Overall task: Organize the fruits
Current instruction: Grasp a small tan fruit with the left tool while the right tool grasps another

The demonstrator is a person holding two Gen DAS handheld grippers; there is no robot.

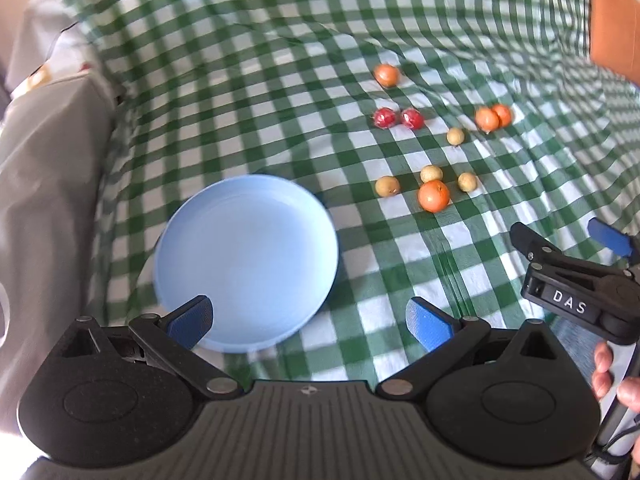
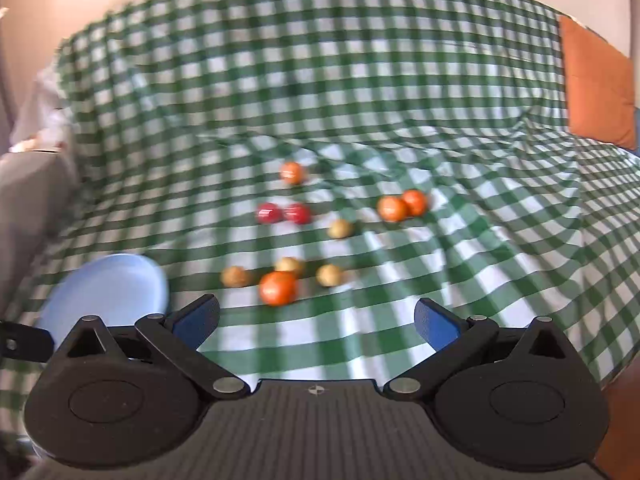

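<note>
A green-and-white checked cloth (image 1: 280, 92) covers the whole surface, and on it lies a round pale-blue plastic plate (image 1: 248, 260), bare, just ahead of the left gripper (image 1: 310, 322), whose blue-padded fingers are spread wide around nothing. Well to the plate's right lie the scattered small fruits: four orange ones, the nearest (image 2: 278, 288) just ahead of the right gripper (image 2: 318, 322), likewise spread and holding nothing, two red ones (image 1: 398, 118) touching side by side, and four little tan balls (image 1: 387, 186).

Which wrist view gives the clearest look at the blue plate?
The left wrist view: the blue plate shows almost whole and sharp, only its near rim behind the left tool. In the right wrist view it is blurred at the left edge, partly hidden by the tool.
</note>
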